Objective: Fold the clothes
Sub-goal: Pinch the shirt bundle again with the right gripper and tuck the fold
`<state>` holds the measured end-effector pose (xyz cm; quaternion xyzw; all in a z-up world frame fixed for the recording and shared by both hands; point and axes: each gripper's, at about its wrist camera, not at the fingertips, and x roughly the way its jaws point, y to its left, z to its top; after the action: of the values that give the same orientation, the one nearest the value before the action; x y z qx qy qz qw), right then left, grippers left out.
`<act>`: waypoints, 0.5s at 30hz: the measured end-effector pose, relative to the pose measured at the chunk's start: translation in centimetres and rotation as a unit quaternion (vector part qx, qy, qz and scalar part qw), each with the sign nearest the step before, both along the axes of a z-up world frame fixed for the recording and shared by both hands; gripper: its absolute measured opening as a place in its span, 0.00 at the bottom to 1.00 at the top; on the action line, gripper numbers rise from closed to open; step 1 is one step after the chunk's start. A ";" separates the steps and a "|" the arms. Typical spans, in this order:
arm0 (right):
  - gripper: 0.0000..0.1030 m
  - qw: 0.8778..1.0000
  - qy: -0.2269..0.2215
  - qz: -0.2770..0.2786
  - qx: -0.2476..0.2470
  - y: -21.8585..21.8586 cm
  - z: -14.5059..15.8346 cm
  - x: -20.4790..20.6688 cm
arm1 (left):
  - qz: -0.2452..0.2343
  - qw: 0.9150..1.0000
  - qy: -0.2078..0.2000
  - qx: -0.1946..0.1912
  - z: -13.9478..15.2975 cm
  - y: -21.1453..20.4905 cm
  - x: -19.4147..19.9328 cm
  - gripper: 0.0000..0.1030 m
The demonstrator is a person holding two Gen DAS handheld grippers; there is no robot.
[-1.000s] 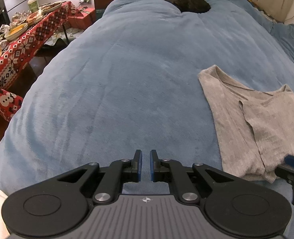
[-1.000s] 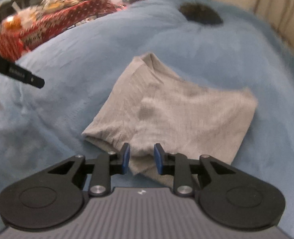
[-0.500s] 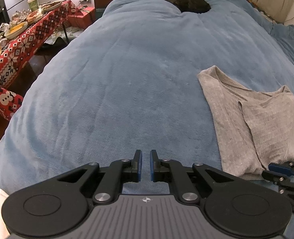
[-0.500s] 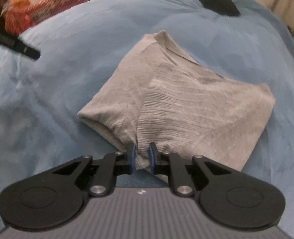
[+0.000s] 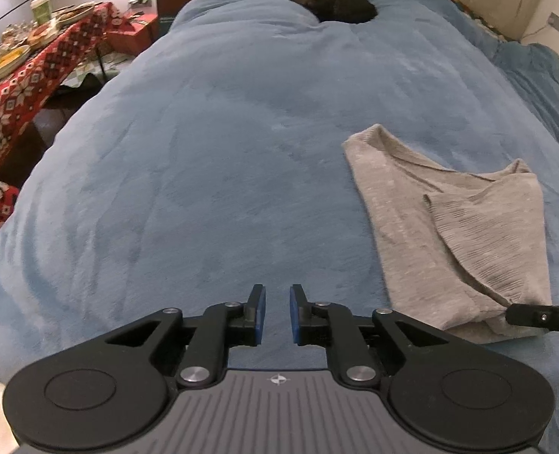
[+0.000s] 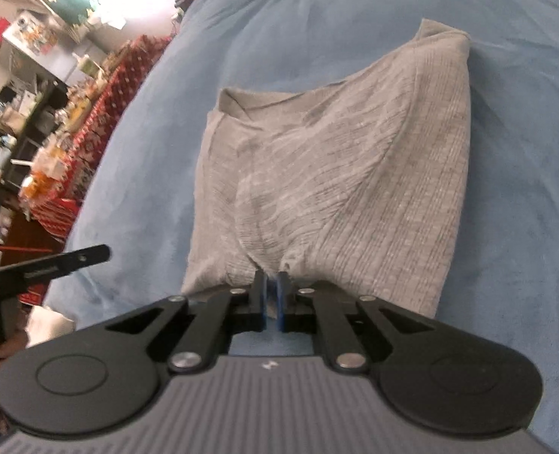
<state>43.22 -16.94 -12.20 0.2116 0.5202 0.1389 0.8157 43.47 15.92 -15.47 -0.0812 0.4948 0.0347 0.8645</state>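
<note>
On my left wrist camera, my left claw (image 5: 277,314) hangs over the blue bed (image 5: 211,159) with its blue-padded fingers (image 5: 258,316) a small way apart and nothing between them. The shirt (image 5: 442,227), grey and ribbed, lies on the bed to the right of the claw, partly folded, with one flap laid across its body. At the shirt's near right corner I see the tip of my right claw (image 5: 506,312) touching the fabric's edge; from here I cannot tell how it grips. A dark heap (image 5: 332,0) sits at the far end of the bed. On the left stands a counter (image 5: 22,87) under a red patterned cloth, crowded with dishes and a green cup (image 5: 40,9).

On my right wrist camera, the right claw (image 6: 272,295) is pinched together on the near hem of the shirt (image 6: 336,159), a bunch of grey cloth caught between the pads (image 6: 265,302). The shirt stretches away from the claw across the bed (image 6: 525,151), its far edge turned up a little. The left claw (image 6: 90,255) pokes in at the left, apart from the shirt. The red-covered counter (image 6: 90,143) shows blurred behind it.
</note>
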 end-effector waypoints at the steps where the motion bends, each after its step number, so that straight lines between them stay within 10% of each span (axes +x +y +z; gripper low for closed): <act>1: 0.05 1.000 -0.002 0.002 0.006 0.0 0.2 -0.1 | -0.004 1.000 -0.001 0.000 0.0 -0.2 0.2 0.13; 7: 0.06 1.000 0.002 -0.005 0.027 -0.6 0.7 -0.5 | -0.100 0.995 -0.018 -0.013 0.5 -2.2 2.4 0.13; 15: 0.10 1.000 -0.009 -0.008 -0.016 0.0 0.3 -0.9 | -0.280 0.959 -0.045 -0.016 0.6 -7.1 7.6 0.12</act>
<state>42.27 -16.91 -11.93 0.2019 0.5132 0.1258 0.8247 51.02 8.78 -14.85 0.0455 0.4588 -0.2208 0.8594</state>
